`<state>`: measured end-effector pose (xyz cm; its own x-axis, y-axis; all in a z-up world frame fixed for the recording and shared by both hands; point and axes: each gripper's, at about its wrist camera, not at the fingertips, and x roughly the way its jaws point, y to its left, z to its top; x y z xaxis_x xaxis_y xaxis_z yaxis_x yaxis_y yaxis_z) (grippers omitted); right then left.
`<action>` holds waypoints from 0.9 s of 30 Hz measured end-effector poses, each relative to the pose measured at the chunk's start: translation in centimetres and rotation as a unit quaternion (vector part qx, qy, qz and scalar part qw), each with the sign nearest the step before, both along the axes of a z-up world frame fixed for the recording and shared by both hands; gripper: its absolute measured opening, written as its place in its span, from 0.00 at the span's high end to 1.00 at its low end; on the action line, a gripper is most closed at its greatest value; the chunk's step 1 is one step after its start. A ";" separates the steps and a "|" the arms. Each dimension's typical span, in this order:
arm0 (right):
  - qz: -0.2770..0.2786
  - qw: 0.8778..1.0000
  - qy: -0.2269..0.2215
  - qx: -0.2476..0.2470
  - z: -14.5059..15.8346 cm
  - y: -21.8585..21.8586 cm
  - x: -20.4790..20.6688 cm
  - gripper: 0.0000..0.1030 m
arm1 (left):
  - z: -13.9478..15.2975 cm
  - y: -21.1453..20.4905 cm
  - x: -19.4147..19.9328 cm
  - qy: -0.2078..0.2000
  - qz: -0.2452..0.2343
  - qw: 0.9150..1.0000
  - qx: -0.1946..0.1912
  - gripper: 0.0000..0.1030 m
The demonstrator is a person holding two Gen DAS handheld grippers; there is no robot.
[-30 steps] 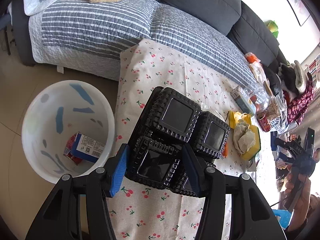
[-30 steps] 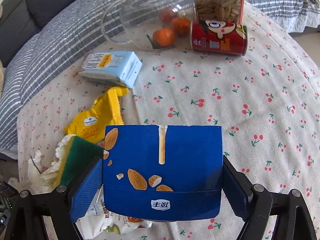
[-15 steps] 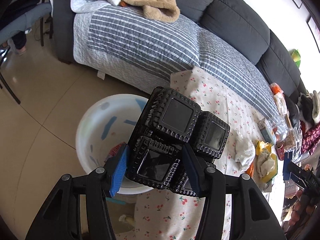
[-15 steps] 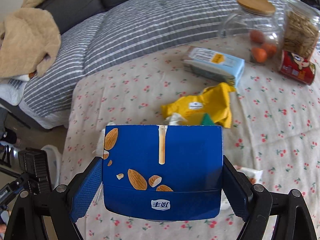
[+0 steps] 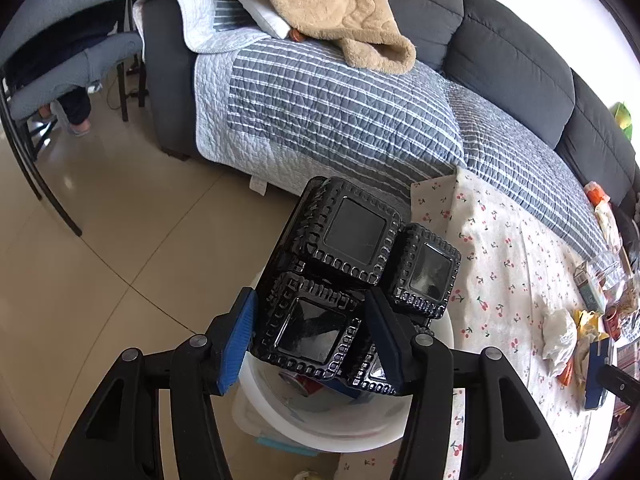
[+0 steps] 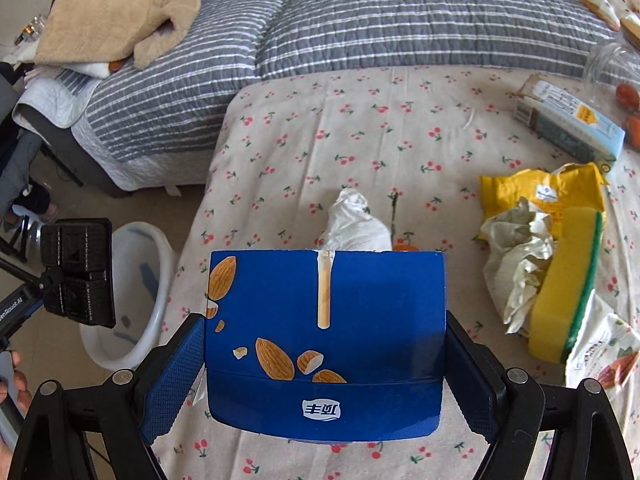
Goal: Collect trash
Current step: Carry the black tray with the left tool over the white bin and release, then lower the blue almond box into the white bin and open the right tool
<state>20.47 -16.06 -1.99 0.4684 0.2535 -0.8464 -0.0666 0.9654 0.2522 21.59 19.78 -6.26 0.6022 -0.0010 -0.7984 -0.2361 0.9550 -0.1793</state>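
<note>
Black tray [image 5: 344,280], a 4-cell plastic insert, is clamped in the left gripper [image 5: 310,338], jaws closed on one cell, held above the white bin [image 5: 320,424] on the floor beside the counter [image 6: 304,128]. Some trash already lies in the bin. Blue box [image 6: 324,340] w/ almond print is pinched between the right gripper's [image 6: 324,364] jaws, spread wide to its width, over the counter's cherry-print cloth. On the counter: tissue [image 6: 356,224] just beyond the box, yellow wrapper [image 6: 536,192], sponge [image 6: 564,284], carton [image 6: 572,124] further right. Sofa [image 5: 500,52] w/ striped quilt behind.
</note>
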 end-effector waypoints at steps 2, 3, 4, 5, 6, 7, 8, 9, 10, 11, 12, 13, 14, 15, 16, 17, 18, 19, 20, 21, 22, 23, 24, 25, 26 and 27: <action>0.008 1.000 0.000 -0.004 -0.3 1.0 0.1 0.11 | -0.7 0.0 0.3 0.021 -0.004 1.000 -0.007 0.29; 0.012 1.000 0.000 -0.006 -0.5 1.5 0.2 0.11 | -0.9 0.0 0.4 0.032 -0.005 0.999 -0.005 0.14; 0.016 1.000 0.001 -0.008 -0.7 2.0 0.3 0.10 | -1.2 -0.2 0.4 0.040 -0.006 0.999 0.004 0.04; 0.021 1.000 0.001 -0.010 -0.9 2.5 0.4 0.10 | -1.3 -0.4 0.3 0.044 -0.010 0.999 0.016 0.02; 0.024 1.000 0.002 -0.012 -1.1 2.9 0.5 0.10 | -1.3 -0.5 0.3 0.046 -0.014 0.998 0.028 0.00; 0.028 1.000 0.003 -0.014 -1.3 3.4 0.5 0.10 | -1.4 -0.6 0.1 0.046 -0.016 0.998 0.038 0.00; 0.030 0.999 0.004 -0.016 -1.5 3.7 0.6 0.10 | -1.4 -0.6 -0.1 0.047 -0.019 0.998 0.045 0.00; 0.033 0.999 0.005 -0.018 -1.8 4.1 0.6 0.10 | -1.5 -0.6 -0.4 0.049 -0.020 0.997 0.049 0.00; 0.035 0.999 0.007 -0.019 -2.0 4.5 0.7 0.10 | -1.5 -0.5 -0.6 0.052 -0.022 0.997 0.052 0.00; 0.038 0.999 0.009 -0.020 -2.2 4.9 0.8 0.10 | -1.5 -0.4 -0.9 0.054 -0.025 0.997 0.054 0.00; 0.041 0.999 0.011 -0.020 -2.4 5.3 0.9 0.10 | -1.5 -0.2 -1.1 0.055 -0.027 0.996 0.058 0.00; 0.044 0.999 0.012 -0.019 -2.5 5.7 1.0 0.10 | -1.6 -0.1 -1.3 0.057 -0.030 0.996 0.064 0.00; 0.046 0.999 0.014 -0.017 -2.6 6.2 1.1 0.10 | -1.6 0.0 -1.5 0.059 -0.032 0.995 0.072 0.00; 0.048 0.999 0.014 -0.014 -2.7 6.6 1.3 0.10 | -1.6 0.1 -1.6 0.060 -0.032 0.994 0.080 0.00; 0.051 0.999 0.015 -0.011 -2.8 7.1 1.5 0.10 | -1.6 0.3 -1.9 0.060 -0.034 0.994 0.085 0.00; 0.054 0.998 0.016 -0.007 -2.8 7.7 1.7 0.10 | -1.5 0.5 -2.1 0.060 -0.035 0.994 0.089 0.00; 0.056 0.998 0.016 -0.005 -2.9 8.2 1.9 0.10 | -1.5 0.8 -2.3 0.062 -0.034 0.993 0.092 0.00; 0.059 0.998 0.016 -0.004 -2.9 8.7 2.1 0.10 | -1.6 1.1 -2.5 0.064 -0.033 0.993 0.095 0.00; 0.062 0.998 0.016 -0.004 -3.0 9.3 2.3 0.10 | -1.6 1.5 -2.6 0.068 -0.033 0.992 0.097 0.00; 0.065 0.998 0.016 -0.004 -3.1 9.9 2.5 0.10 | -1.7 1.8 -2.8 0.071 -0.032 0.992 0.098 0.00; 0.067 0.998 0.016 -0.002 -3.2 10.5 2.7 0.10 | -1.7 2.3 -3.0 0.074 -0.029 0.992 0.096 0.00; 0.070 0.997 0.017 0.001 -3.3 11.1 2.9 0.10 | -1.8 2.7 -3.1 0.077 -0.024 0.992 0.093 0.00; 0.072 0.997 0.018 0.005 -3.4 11.8 3.2 0.10 | -1.9 3.1 -3.3 0.080 -0.021 0.993 0.088 0.00; 0.074 0.997 0.019 0.009 -3.6 12.4 3.4 0.10 | -2.0 3.5 -3.3 0.082 -0.018 0.993 0.083 0.00; 0.075 0.997 0.022 0.012 -3.8 13.0 3.7 0.10 | -2.0 3.8 -3.5 0.084 -0.015 0.993 0.081 0.00; 0.075 0.997 0.024 0.014 -3.9 13.5 3.9 0.10 | -2.0 4.0 -3.6 0.084 -0.013 0.993 0.081 0.00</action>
<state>24.38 -2.51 -5.92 0.3824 0.3415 -0.8586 -0.1973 0.9379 0.2852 18.03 23.82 -8.30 0.4615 0.1219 -0.8787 -0.2251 0.9742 0.0170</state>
